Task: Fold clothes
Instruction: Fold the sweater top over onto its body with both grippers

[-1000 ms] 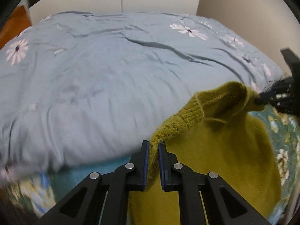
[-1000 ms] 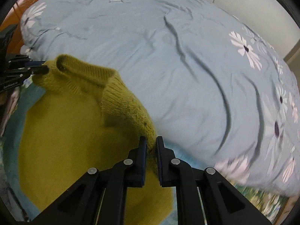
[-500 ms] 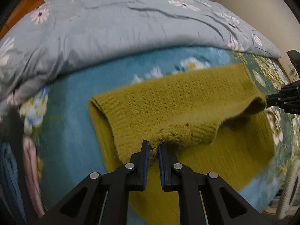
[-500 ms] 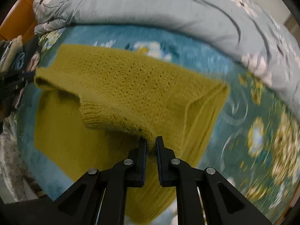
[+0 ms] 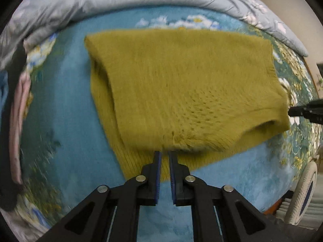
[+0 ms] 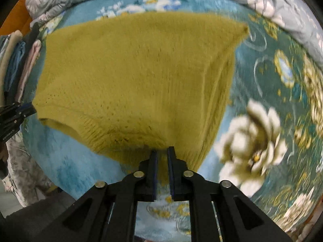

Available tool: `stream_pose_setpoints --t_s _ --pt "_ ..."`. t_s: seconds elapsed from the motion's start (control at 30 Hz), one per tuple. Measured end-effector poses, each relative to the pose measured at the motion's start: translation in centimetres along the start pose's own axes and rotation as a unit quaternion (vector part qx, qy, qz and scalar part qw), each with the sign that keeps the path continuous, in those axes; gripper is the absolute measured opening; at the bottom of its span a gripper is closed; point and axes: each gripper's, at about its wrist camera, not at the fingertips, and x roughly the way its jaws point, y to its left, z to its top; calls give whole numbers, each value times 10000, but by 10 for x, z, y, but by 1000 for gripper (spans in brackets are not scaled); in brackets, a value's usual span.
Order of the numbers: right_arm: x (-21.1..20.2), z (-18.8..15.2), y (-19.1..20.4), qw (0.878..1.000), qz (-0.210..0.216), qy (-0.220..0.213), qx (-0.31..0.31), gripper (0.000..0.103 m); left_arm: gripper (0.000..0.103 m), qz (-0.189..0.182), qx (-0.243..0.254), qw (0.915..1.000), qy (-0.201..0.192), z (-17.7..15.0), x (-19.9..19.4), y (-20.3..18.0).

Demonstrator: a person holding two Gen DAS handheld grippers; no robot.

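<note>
Sweater (image 5: 181, 84), olive knit, lies doubled over on the blue floral blanket (image 5: 66, 109). Our left claw (image 5: 164, 154) and right claw (image 6: 160, 150) each pinch its near edge, fingers narrowly parted around the fabric.

1. The right tool (image 6: 161, 153) has its two fingers close together, pinching the near edge of the mustard knit sweater (image 6: 137, 76).
2. The sweater lies doubled over on a blue floral blanket (image 6: 262, 84).
3. The left tool (image 6: 18, 113) grips its left corner.
4. A grey quilt (image 6: 282, 2) lies behind.
5. Stacked clothes (image 6: 18, 64) sit at left.
</note>
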Motion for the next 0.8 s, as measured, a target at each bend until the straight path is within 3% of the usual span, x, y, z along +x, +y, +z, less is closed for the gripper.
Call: stream_pose_setpoints --t_s 0.13,0.3,0.37,0.43,0.5,0.57,0.63,0.73,0.8 --pt "11 -7 -10 9996 43 173 232 5 9 -44 -264 9996 118 -9 2 8" --pt "8 -1 -30 9970 250 29 727 5 10 -529 -1124 9922 37 -7 3 24" --pt "5 3 -42 9918 553 -129 1142 5 12 -790 -1689 9825 -1 -6 9 33" --pt "2 7 -54 9838 854 -271 1553 6 19 -1096 -2338 9661 -80 -7 15 44" --pt "6 6 -62 9734 1155 -308 1953 18 30 -1310 -2829 9500 -165 -7 21 52" --pt "9 3 -68 9630 1353 -358 2305 43 38 -1426 -3086 9402 -224 -7 25 54" --pt "11 -2 -72 9523 1499 -410 2628 44 47 -1536 -3248 9330 -216 -5 31 56" --pt "22 -6 -77 9317 1789 -432 3132 45 51 -1690 -3499 9213 -172 -4 42 58" --pt "32 -6 -78 9188 1928 -416 3419 45 51 -1825 -3765 9081 -158 -5 47 63"
